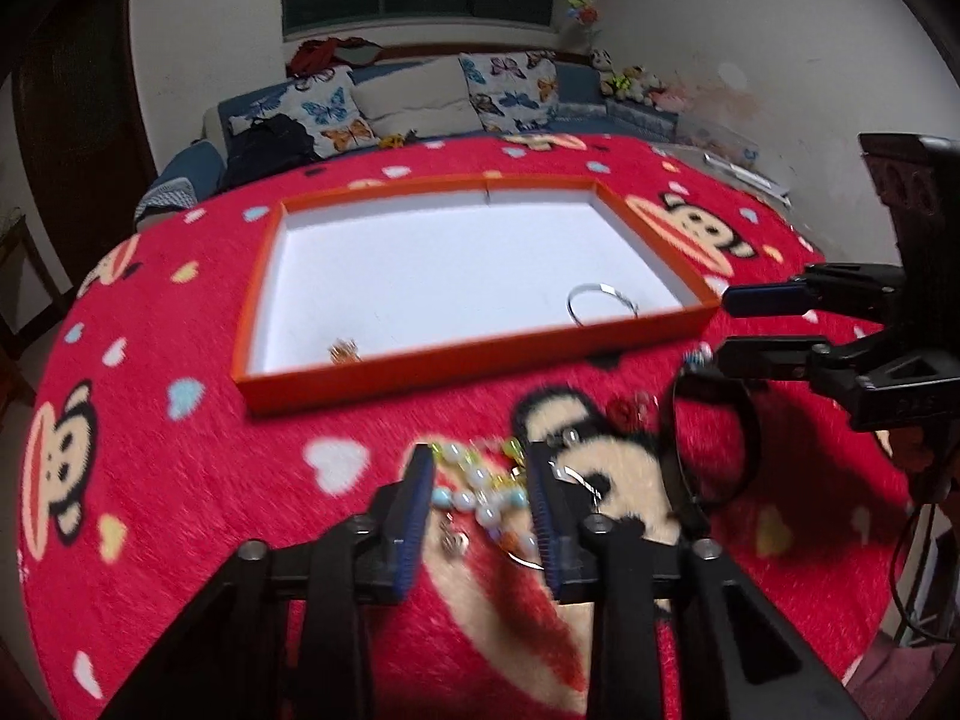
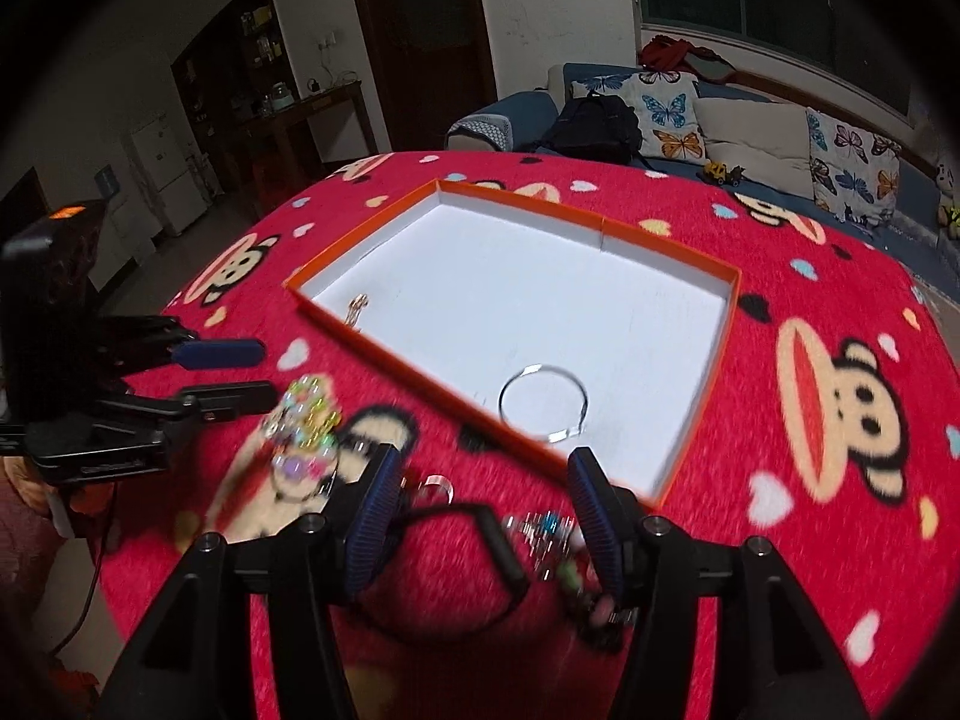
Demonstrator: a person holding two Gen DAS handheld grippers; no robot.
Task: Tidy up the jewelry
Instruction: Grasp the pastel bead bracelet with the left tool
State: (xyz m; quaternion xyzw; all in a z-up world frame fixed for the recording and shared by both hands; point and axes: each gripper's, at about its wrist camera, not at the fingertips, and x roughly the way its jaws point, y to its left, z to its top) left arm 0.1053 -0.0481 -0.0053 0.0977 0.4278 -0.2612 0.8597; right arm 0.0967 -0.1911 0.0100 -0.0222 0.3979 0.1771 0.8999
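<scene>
1. My left gripper hovers over the bead bracelet on the red cartoon blanket. The jaws stand apart, either side of the beads; whether a pad touches them the blur hides, and I do not think I have a grip yet.
2. I judge those beads light, round and slippery, strung on something soft, so the strand will sag and roll. I would pinch across the bunched middle, not a single bead, and lift slowly.
3. Beyond them sits the orange tray, white inside. A small gold piece lies near its front left corner and a thin silver bangle near the front right.
4. The bangle looks stiff and thin; it would need a pinch across its wire, or it will skid on the smooth floor of the tray.
5. Right of my beads lies a black band, a broad hoop on the blanket, with a small red flower piece just beside it.
6. My right gripper is over that band, jaws apart, nothing clamped.
7. The band seems firm and light; one side of its rim is the place to take hold.
8. A sparkly cluster lies near my right finger; it looks small, fiddly and easily snagged in the pile.
</scene>
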